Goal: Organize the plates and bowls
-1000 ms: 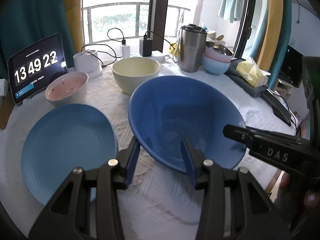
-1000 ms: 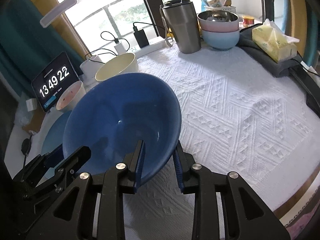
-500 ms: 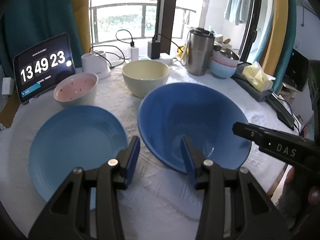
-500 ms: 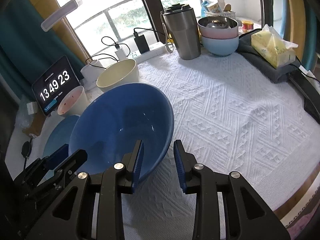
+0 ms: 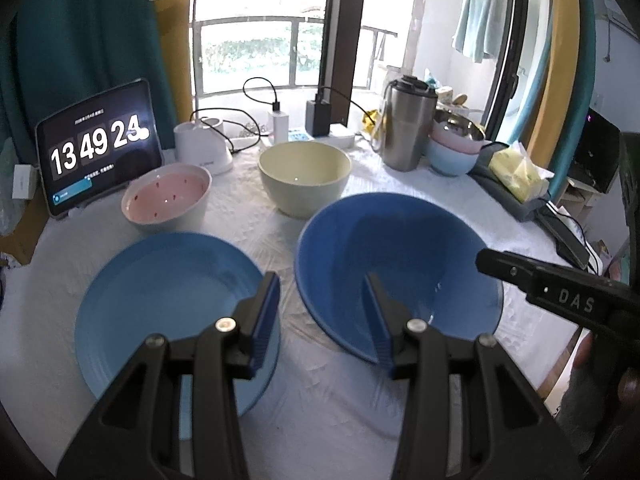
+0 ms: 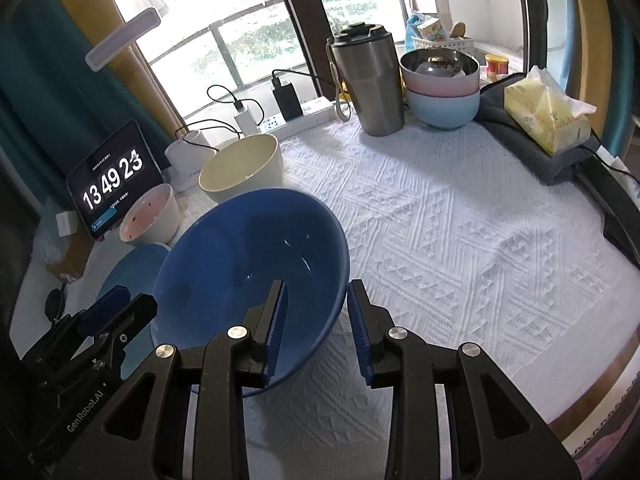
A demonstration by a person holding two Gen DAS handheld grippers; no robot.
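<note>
A large dark blue bowl [image 5: 396,272] [image 6: 248,280] rests on the white tablecloth. My right gripper [image 6: 318,332] straddles its near right rim, one finger inside and one outside. A strip of cloth shows between the wall and the outer pad, so it stands open. My left gripper [image 5: 322,320] is open too, with the bowl's near left rim between its fingers and no pad touching. A light blue plate [image 5: 172,312] lies left of the bowl. Behind them stand a pink bowl [image 5: 166,200] and a cream bowl [image 5: 304,176].
At the back right are a steel tumbler [image 6: 368,84] and a stack of bowls [image 6: 440,88], with a tissue pack [image 6: 548,116] beside them. A tablet clock [image 5: 96,144], a lamp base [image 5: 202,146] and chargers line the back. The table edge [image 6: 592,412] curves close at the right.
Both views have pulled back, so the dark blue bowl looks smaller and farther from the fingers. The right jaws have widened a little around its rim.
</note>
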